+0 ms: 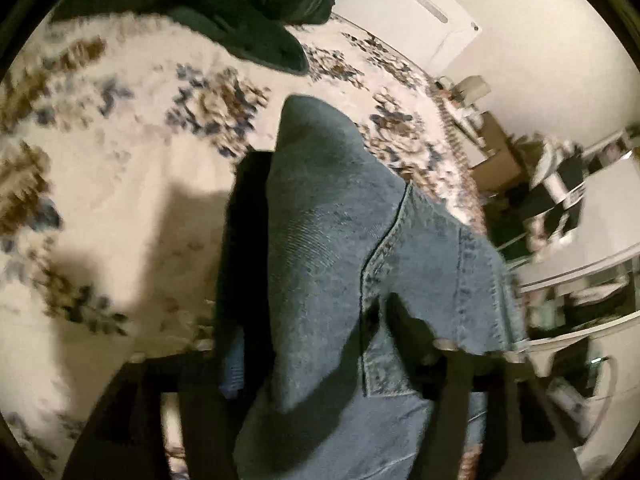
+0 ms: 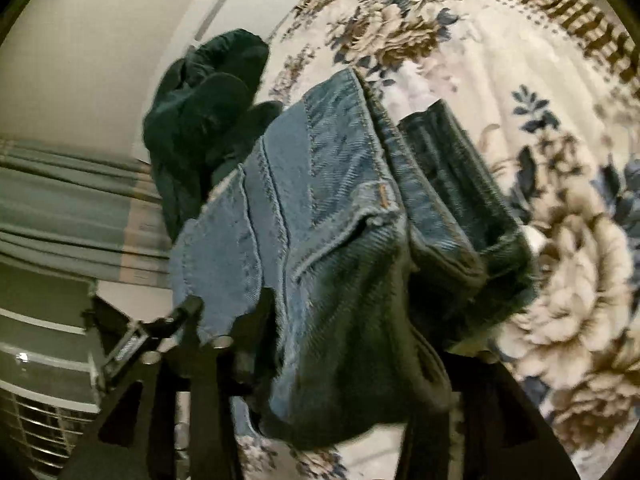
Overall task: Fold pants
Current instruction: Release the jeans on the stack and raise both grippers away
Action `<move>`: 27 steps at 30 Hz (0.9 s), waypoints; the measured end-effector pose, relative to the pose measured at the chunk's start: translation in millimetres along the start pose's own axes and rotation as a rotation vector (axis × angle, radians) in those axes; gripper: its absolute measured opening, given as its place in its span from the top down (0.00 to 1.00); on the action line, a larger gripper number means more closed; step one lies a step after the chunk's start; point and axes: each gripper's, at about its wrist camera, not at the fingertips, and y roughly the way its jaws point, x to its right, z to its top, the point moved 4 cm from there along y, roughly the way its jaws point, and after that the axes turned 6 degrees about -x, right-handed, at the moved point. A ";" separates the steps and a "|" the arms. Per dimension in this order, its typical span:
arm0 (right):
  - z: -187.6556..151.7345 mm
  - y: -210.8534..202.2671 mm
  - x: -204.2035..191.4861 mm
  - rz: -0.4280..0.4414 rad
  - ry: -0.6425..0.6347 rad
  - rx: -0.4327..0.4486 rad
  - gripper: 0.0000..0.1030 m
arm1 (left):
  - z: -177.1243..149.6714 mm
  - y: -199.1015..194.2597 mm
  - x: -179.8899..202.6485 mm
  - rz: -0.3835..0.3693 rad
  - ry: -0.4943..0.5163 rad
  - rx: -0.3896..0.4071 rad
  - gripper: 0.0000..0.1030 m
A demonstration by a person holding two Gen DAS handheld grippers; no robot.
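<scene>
Light blue denim pants (image 1: pixel 336 248) hang lifted above a floral bedspread (image 1: pixel 120 184). My left gripper (image 1: pixel 320 280) is shut on a fold of the denim near a seam, and the cloth drapes over both black fingers. In the right wrist view the pants (image 2: pixel 340 216) show the waistband and stitched seams, bunched and hanging. My right gripper (image 2: pixel 332 320) is shut on the pants near the waistband; its fingers are mostly hidden by the cloth.
A dark green garment (image 1: pixel 256 12) lies crumpled on the bedspread at the far side, also in the right wrist view (image 2: pixel 208 120). White wall and door (image 1: pixel 408 4) stand behind. Cluttered white shelves (image 1: pixel 560 208) are at right. The bedspread (image 2: pixel 540 240) spreads under the pants.
</scene>
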 end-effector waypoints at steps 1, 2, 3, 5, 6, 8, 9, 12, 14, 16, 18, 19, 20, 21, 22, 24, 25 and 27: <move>-0.3 -7.0 0.3 -0.023 -0.004 0.012 0.27 | -1.7 -2.9 3.0 0.039 0.019 0.008 0.11; 0.1 -16.8 0.6 -0.044 -0.011 0.025 0.21 | -3.9 -6.7 5.2 0.068 0.037 0.021 0.11; 0.3 -23.1 0.8 -0.067 -0.018 0.033 0.18 | -6.2 -9.5 6.8 0.096 0.048 0.027 0.11; -1.5 -36.5 -1.3 -0.161 -0.047 0.051 0.09 | -12.0 -14.2 8.8 0.173 0.065 0.026 0.11; -2.9 -45.1 -3.8 -0.239 -0.082 0.075 0.07 | -15.5 -16.6 10.4 0.208 0.075 0.030 0.11; -8.4 -57.7 -12.8 -0.369 -0.153 0.096 0.06 | -24.6 -22.4 15.9 0.263 0.106 0.043 0.11; -11.8 -61.7 -16.7 -0.422 -0.189 0.104 0.06 | -29.2 -25.3 18.2 0.289 0.116 0.049 0.11; -25.2 -72.7 -30.3 -0.584 -0.301 0.139 0.00 | -43.8 -33.0 27.5 0.344 0.140 0.059 0.11; -34.2 -80.5 -39.1 -0.658 -0.367 0.166 0.00 | -53.8 -42.0 35.2 0.364 0.145 0.071 0.11; -44.5 -88.6 -48.0 -0.676 -0.397 0.172 0.00 | -64.9 -52.0 43.8 0.391 0.158 0.086 0.11; -54.9 -99.2 -57.7 -0.675 -0.407 0.175 0.00 | -73.9 -60.9 51.3 0.411 0.165 0.094 0.11; -57.3 -102.9 -60.7 -0.677 -0.415 0.179 0.00 | -75.8 -64.7 53.9 0.413 0.166 0.096 0.11; -61.8 -109.0 -65.9 -0.677 -0.425 0.188 0.00 | -78.5 -69.9 56.7 0.414 0.166 0.103 0.11; -67.1 -114.9 -71.8 -0.675 -0.434 0.196 0.00 | -82.2 -76.1 60.3 0.416 0.165 0.112 0.11; -74.0 -122.5 -78.6 -0.676 -0.443 0.205 0.00 | -86.8 -84.6 65.6 0.416 0.168 0.123 0.11; -87.6 -141.6 -92.5 -0.676 -0.461 0.227 0.00 | -93.5 -98.5 74.2 0.419 0.175 0.141 0.11; -94.4 -146.9 -99.9 -0.674 -0.467 0.235 0.00 | -98.0 -108.0 79.2 0.422 0.175 0.154 0.11; -107.1 -167.4 -112.7 -0.665 -0.483 0.252 0.00 | -108.2 -130.6 90.2 0.422 0.175 0.180 0.11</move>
